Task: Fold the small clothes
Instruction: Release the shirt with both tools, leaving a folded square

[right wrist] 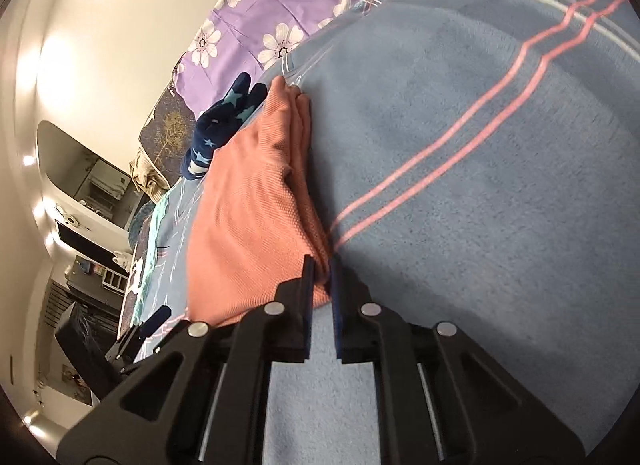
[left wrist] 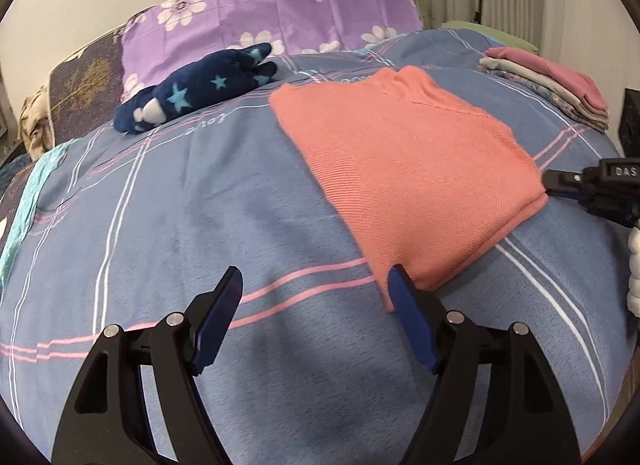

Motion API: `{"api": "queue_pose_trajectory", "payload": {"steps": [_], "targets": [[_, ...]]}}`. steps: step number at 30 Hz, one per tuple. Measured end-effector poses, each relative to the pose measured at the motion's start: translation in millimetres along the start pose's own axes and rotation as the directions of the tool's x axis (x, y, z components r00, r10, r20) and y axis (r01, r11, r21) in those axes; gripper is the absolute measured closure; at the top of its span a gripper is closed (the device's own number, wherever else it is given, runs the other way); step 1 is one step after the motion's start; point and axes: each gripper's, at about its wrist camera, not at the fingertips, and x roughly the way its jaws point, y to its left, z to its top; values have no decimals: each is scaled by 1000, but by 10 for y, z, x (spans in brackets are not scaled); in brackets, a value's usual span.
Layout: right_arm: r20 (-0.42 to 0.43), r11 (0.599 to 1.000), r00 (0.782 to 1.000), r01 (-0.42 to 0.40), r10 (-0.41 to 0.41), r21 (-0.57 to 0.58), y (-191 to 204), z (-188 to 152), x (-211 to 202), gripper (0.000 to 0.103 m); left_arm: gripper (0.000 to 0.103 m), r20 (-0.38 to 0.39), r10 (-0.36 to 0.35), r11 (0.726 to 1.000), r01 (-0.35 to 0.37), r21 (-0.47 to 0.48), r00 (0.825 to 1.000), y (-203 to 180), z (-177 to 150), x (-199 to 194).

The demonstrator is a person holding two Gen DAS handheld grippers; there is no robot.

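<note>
A folded salmon-pink knit garment (left wrist: pixel 408 169) lies on the blue striped bedcover (left wrist: pixel 180 225). My left gripper (left wrist: pixel 316 277) is open and empty, its right finger just at the garment's near corner. My right gripper (left wrist: pixel 560 181) shows at the garment's right edge. In the right wrist view the right gripper (right wrist: pixel 322 265) is shut on the garment's edge (right wrist: pixel 256 201), pinching its folded layers low over the bedcover (right wrist: pixel 480 185).
A navy star-patterned garment (left wrist: pixel 192 93) lies bunched at the back left, and shows in the right wrist view (right wrist: pixel 220 121). A stack of folded clothes (left wrist: pixel 552 81) sits at the back right. A purple flowered pillow (left wrist: pixel 272 13) lies against the wall.
</note>
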Motion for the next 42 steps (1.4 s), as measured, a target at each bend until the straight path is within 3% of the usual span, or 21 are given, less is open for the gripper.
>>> {"api": "queue_pose_trajectory", "payload": {"steps": [3,5,6,7,9,12,13,14,16,19,24,27,29,31,34,36,39,42], "targets": [[23,999,1000,2,-1,-46,140,41,-78,95,28,13,-30,998,30,-46,999,85,15,-83],[53,995,998,-10,15,-98,288,97,-128,95,47,34,-69,996,71,-57,997,94,52,-155],[60,993,998,-16,23,-118,332,106,-138,95,66,41,-88,995,90,-52,995,74,82,-174],[65,990,997,-21,31,-140,390,123,-132,95,76,48,-112,992,114,-51,993,38,138,-184],[73,983,997,-18,32,-184,514,141,-71,94,81,62,-164,985,167,-45,985,-34,208,-174],[58,971,996,85,-73,-224,519,111,131,89,81,49,-190,982,191,-7,981,-213,246,-37],[30,965,990,138,-135,-221,432,75,240,89,81,11,-174,985,174,5,985,-282,207,86],[-2,968,989,143,-147,-206,338,32,325,91,81,-19,-149,989,149,14,989,-313,155,179],[21,973,994,110,-108,-203,260,-33,314,93,76,-15,-139,990,139,18,990,-317,46,254],[20,961,992,128,-127,-243,313,-45,310,93,63,-24,-145,989,144,-26,989,-210,60,250],[19,959,992,129,-128,-251,306,-46,317,92,62,-30,-123,992,123,-5,992,-251,49,247],[6,954,993,112,-115,-278,369,-51,323,84,62,-35,-130,991,130,-7,991,-235,72,251],[5,951,996,89,-92,-297,415,-76,275,68,63,-28,-137,991,137,-13,990,-215,75,228],[20,952,997,80,-77,-297,438,-81,215,68,63,-14,-142,990,142,-11,990,-214,75,183],[46,957,999,38,-26,-288,475,-12,84,76,63,34,-168,986,169,-6,985,-226,103,62],[72,942,997,64,-43,-329,553,104,42,76,62,67,-176,984,177,2,982,-242,154,2],[72,927,995,87,-65,-364,620,268,66,75,52,92,-190,982,190,5,978,-243,250,1],[62,905,993,119,-103,-408,681,420,158,50,50,89,-192,981,194,-14,977,-207,334,70]]}}
